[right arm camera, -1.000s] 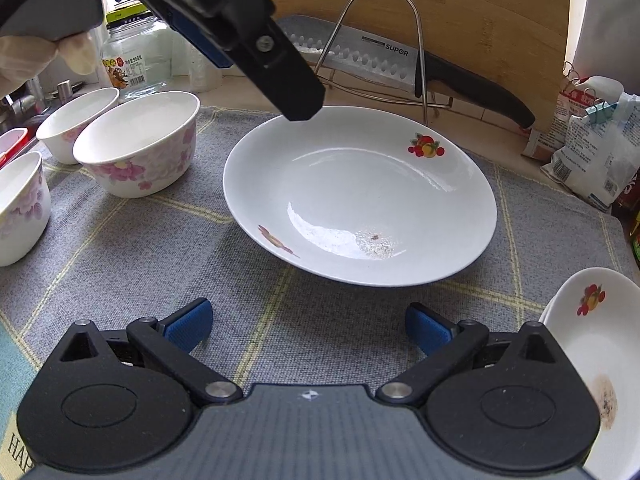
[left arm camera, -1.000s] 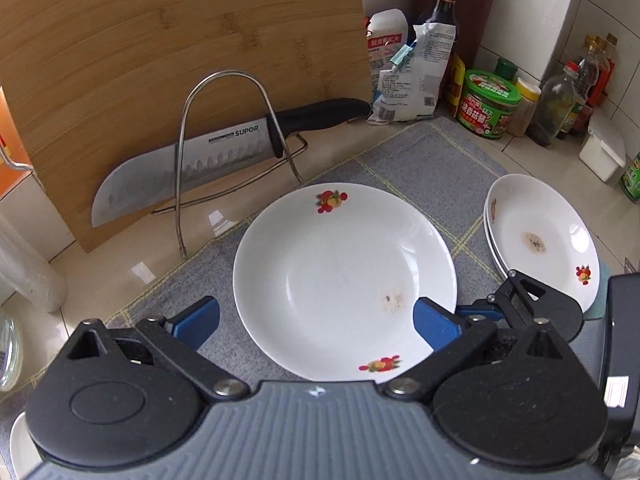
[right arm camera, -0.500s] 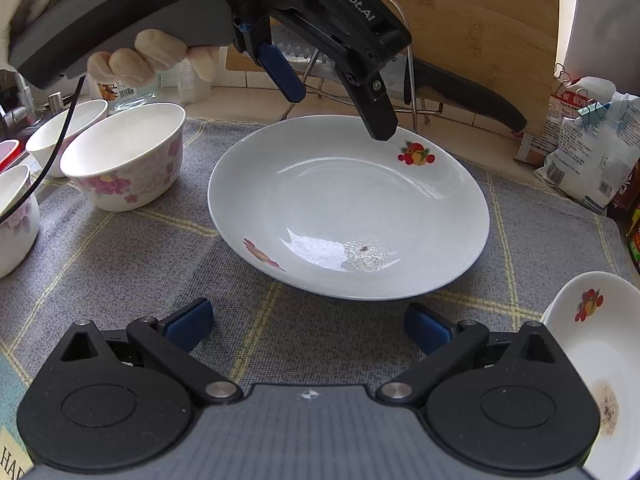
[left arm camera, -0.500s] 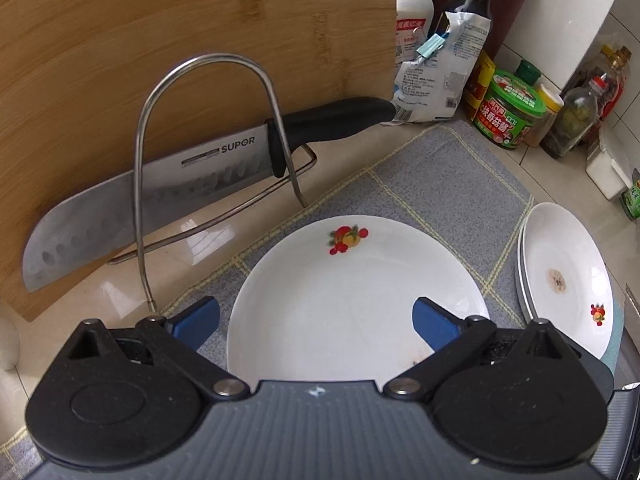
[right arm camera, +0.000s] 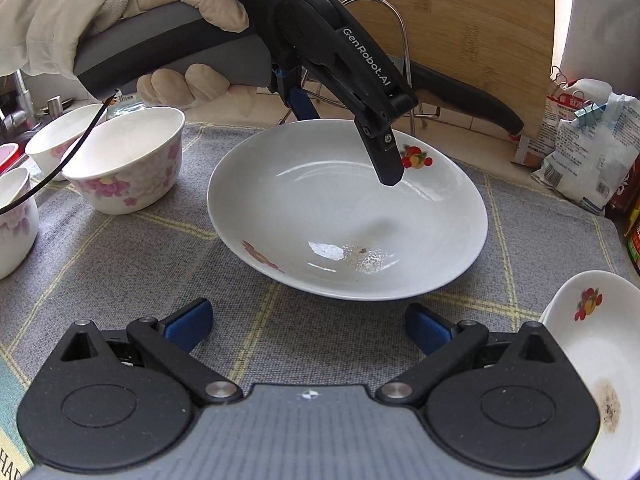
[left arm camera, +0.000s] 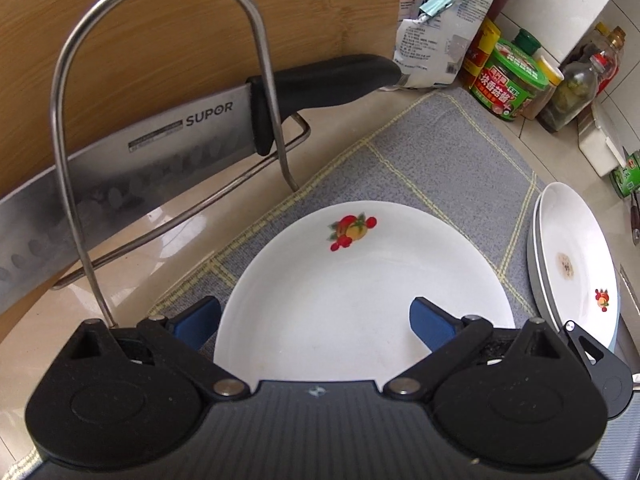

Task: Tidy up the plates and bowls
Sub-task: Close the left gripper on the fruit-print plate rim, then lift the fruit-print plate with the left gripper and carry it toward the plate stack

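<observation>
Left wrist view: the left gripper [left arm camera: 316, 320] hangs over the plate [left arm camera: 360, 280] at lower centre, jaws wide but just been narrowing — one pad outside the rim, one inside, neither pressing yet, likely to pinch the edge. Two stacked plates [left arm camera: 576, 256] wait at right.

Right wrist view: the right gripper [right arm camera: 308, 324] idles open over the mat [right arm camera: 120, 264] — bowls [right arm camera: 128, 168] upper left.
</observation>
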{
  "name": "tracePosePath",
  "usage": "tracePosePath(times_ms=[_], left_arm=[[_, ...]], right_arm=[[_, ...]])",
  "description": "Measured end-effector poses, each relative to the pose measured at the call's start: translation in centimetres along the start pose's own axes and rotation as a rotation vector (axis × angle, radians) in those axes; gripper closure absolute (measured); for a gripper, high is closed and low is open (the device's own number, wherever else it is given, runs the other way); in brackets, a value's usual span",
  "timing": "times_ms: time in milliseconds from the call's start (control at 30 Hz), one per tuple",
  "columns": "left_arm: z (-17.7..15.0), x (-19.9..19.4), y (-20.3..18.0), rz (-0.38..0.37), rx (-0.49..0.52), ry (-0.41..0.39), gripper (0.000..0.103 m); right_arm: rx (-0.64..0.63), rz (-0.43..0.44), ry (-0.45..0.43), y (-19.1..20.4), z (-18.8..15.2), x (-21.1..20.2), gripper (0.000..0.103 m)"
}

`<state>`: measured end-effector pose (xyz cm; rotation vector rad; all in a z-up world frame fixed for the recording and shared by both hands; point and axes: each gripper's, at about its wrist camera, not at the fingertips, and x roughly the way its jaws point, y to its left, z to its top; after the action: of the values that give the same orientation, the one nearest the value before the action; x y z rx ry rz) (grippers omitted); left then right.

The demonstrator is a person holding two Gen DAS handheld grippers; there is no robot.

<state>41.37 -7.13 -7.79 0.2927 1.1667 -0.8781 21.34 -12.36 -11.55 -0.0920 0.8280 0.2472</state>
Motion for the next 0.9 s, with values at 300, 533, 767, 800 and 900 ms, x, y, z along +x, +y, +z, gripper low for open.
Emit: tracePosePath(times_ms=[300, 533, 767, 800, 900], left_arm=[[0.1, 0.2, -0.2, -0.026, 0.030, 0.033, 0.004], [0.5, 0.6, -0.3, -0.040, 0.053, 0.034, 0.006], [1.0, 0.9, -0.5, -0.051, 0.091, 0.066, 0.006], [1.1, 0.9, -0.6, -0.053, 0.100, 0.073, 0.006], [1.4, 1.0, -0.6, -0.062, 0.118, 0.097, 0.006]], right_arm=[[0.019, -0.061, -0.016, -0.6, 0.5, 0.4, 0.000], [0.042, -0.083, -0.019, -1.6, 0.9, 0.8, 0.000], [0.045, -0.088, -0.020, -2.1, 1.0, 1.2, 0.000], [0.043, -0.091, -0.022, -2.1, 1.0, 1.2, 0.000], [0.026, -0.095, -0.026, -2.0, 1.1, 1.2, 0.000]])
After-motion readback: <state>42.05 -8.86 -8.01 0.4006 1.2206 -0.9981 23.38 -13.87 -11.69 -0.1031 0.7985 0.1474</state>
